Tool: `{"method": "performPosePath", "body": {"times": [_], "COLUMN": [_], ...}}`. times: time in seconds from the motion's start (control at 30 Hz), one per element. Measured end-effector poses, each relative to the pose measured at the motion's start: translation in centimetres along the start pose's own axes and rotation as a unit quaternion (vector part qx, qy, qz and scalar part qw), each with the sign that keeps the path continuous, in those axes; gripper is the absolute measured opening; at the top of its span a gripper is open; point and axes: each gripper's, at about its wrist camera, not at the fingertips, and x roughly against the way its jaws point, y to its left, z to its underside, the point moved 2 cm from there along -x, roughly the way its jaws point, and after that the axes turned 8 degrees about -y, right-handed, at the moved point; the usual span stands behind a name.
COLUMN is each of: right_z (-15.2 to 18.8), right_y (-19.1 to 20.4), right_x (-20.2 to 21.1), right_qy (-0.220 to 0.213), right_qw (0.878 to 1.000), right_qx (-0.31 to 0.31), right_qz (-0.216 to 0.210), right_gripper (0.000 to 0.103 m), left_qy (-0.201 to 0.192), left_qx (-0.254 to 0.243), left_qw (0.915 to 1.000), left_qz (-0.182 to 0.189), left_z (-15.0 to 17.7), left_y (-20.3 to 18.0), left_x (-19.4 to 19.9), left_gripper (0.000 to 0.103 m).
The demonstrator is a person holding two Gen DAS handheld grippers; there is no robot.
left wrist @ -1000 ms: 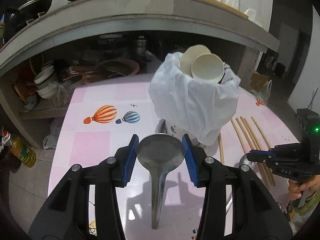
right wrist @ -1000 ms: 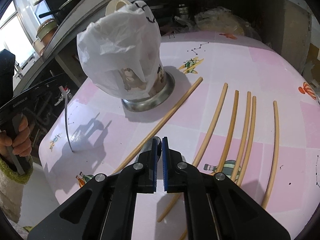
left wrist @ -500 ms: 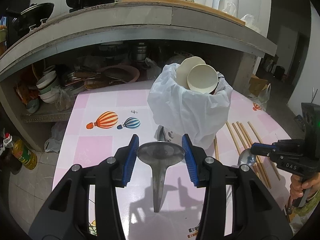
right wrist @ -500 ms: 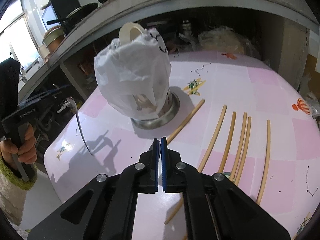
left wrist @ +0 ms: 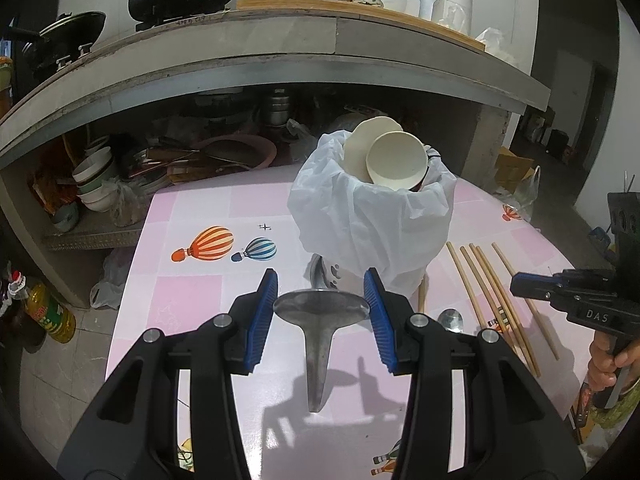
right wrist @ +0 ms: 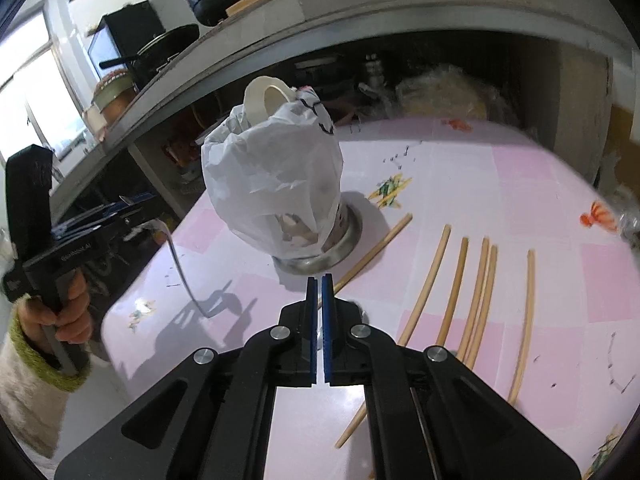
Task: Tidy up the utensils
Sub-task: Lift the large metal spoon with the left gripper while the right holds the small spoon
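- Pink balloon-print desk point(left wrist: 192, 292) below a concrete shelf point(left wrist: 280, 52) stacked with pots and bottles.
- Left gripper point(left wrist: 320, 300): jaws clamped on the bowl rim of the metal spoon point(left wrist: 318, 340), handle hanging down toward the desk, just in front of the utensil holder point(right wrist: 344, 240).
- Right gripper point(right wrist: 319, 284): jaws closed pad to pad; cannot tell whether anything thin sits between them.
- Risk: grips only the curved rim of the bowl, so likely to pivot or slip out if tilted quickly.
- Risk: hanging handle liable to snag the plastic bag point(left wrist: 372, 224) draped over the holder and drag or tip it; lift clear of the bag's mouth before lowering.
- Risk: crowded mouth, so may strike the cream ladles point(left wrist: 396, 156) on entry and knock them askew.
- Holder: steel-based, wrapped in the bag; carries two cream ladles, bowls up, leaning out of the top; further contents hidden by the bag.
- Wooden chopsticks point(left wrist: 484, 280): loose on the desk to the right of the holder, not yet collected.
- Small spoon point(left wrist: 450, 320): just beside the chopsticks; resting or held, cannot tell.
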Motion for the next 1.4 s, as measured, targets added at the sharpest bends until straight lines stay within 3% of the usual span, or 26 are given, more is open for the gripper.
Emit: {"method": "performPosePath", "body": {"times": [0.27, 0.47, 0.83, 1.07, 1.17, 1.23, 1.4], "right_z": [1.4, 3.2, 5.0, 3.9, 3.6, 3.5, 3.5], "right_y": [-2.1, -2.5, -3.1, -3.1, -2.9, -2.7, -2.2], "right_x": [-0.3, -2.4, -7.3, -8.7, -9.3, -9.7, -9.7], "right_qy": [0.02, 0.055, 0.105, 0.097, 0.098, 0.1, 0.092], "right_qw": [0.998, 0.996, 0.991, 0.993, 0.993, 0.993, 0.995], "right_qx": [-0.052, -0.07, -0.078, -0.058, -0.042, -0.033, -0.023], "right_qz": [-0.018, -0.017, 0.035, 0.042, 0.047, 0.047, 0.043], "right_gripper": [0.005, 0.025, 0.033, 0.033, 0.025, 0.013, 0.007], "left_qy": [-0.002, -0.004, -0.006, -0.008, -0.008, -0.008, -0.008], "left_qx": [0.007, 0.01, 0.018, 0.024, 0.024, 0.025, 0.025], "left_qw": [1.0, 0.9999, 0.9998, 0.9997, 0.9997, 0.9997, 0.9996], "left_qz": [-0.007, -0.008, 0.002, 0.005, 0.005, 0.005, 0.006], "left_z": [0.0, 0.2, 0.2, 0.2, 0.2, 0.2, 0.2], "left_y": [0.3, 0.4, 0.8, 1.0, 1.0, 1.0, 1.0], "left_x": [0.2, 0.4, 0.2, 0.0, -0.1, -0.1, -0.1], "left_gripper": [0.043, 0.043, 0.043, 0.043, 0.043, 0.043, 0.043]}}
